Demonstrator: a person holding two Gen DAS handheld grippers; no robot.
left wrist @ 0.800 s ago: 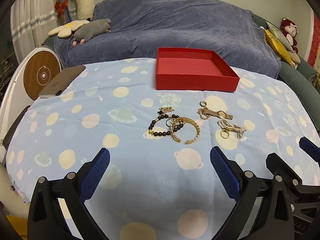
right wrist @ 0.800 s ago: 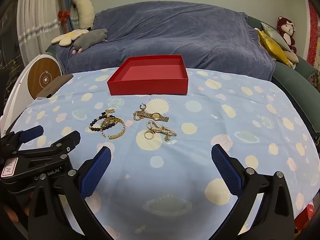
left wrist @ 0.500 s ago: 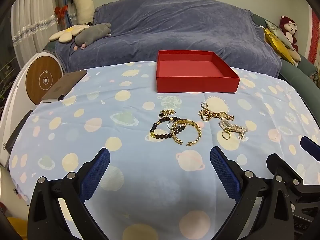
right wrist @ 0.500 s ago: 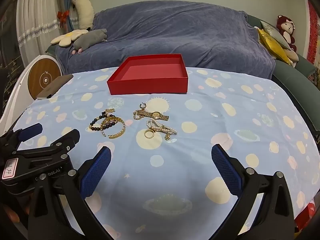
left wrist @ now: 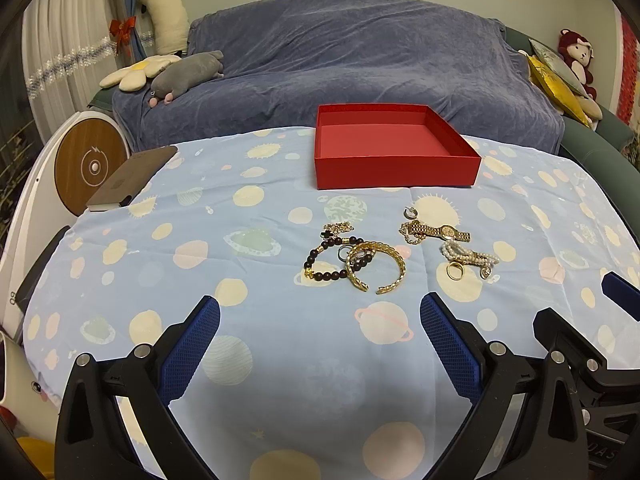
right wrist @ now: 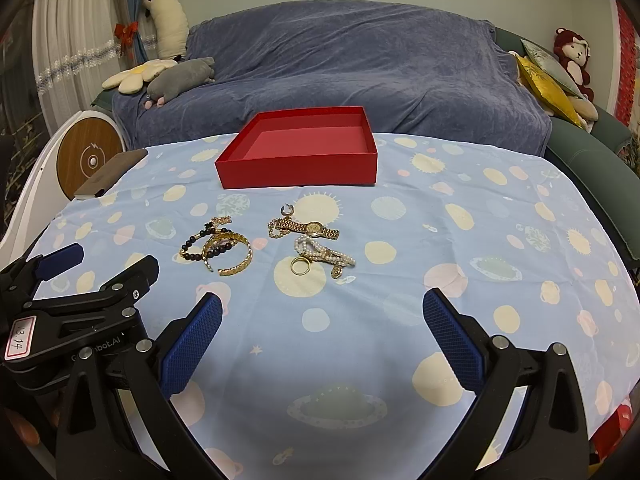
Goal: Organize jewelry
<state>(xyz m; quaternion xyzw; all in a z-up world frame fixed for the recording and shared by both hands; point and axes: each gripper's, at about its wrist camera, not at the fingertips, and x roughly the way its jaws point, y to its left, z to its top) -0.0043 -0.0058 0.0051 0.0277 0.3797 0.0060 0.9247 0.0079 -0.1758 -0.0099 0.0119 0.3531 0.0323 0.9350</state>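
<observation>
On the planet-print cloth of the worktop (left wrist: 256,312), the jewelry lies in two loose clusters near the middle, just this side of an open red box (left wrist: 394,148). To the left, a gold cuff bangle (left wrist: 376,266) overlaps a dark beaded bracelet (left wrist: 330,258), with a thin gold chain (left wrist: 338,227) touching the beads on the far side. To the right, a gold wristwatch (left wrist: 438,232) lies flat, a small hoop earring (left wrist: 411,212) just beyond it, and a pearl strand (left wrist: 468,254) on its near side beside a gold ring (left wrist: 455,271). The box sits far of both clusters, apart from them, its interior showing only red lining.

Both sets of tongs hang over the near part of the worktop, well short of the jewelry. The left tongs (left wrist: 320,344) are released, blue pads spread wide with nothing between them. The right tongs (right wrist: 322,336) are likewise released and grasping nothing.

Beyond the worktop stands a sofa (right wrist: 360,64) under a blue throw, with a grey plush (right wrist: 182,78) and a flower-shaped cushion (right wrist: 136,74) at its left end and a red monkey toy (right wrist: 570,58) at the right. A brown flat case (left wrist: 132,178) rests at the worktop's far left edge.
</observation>
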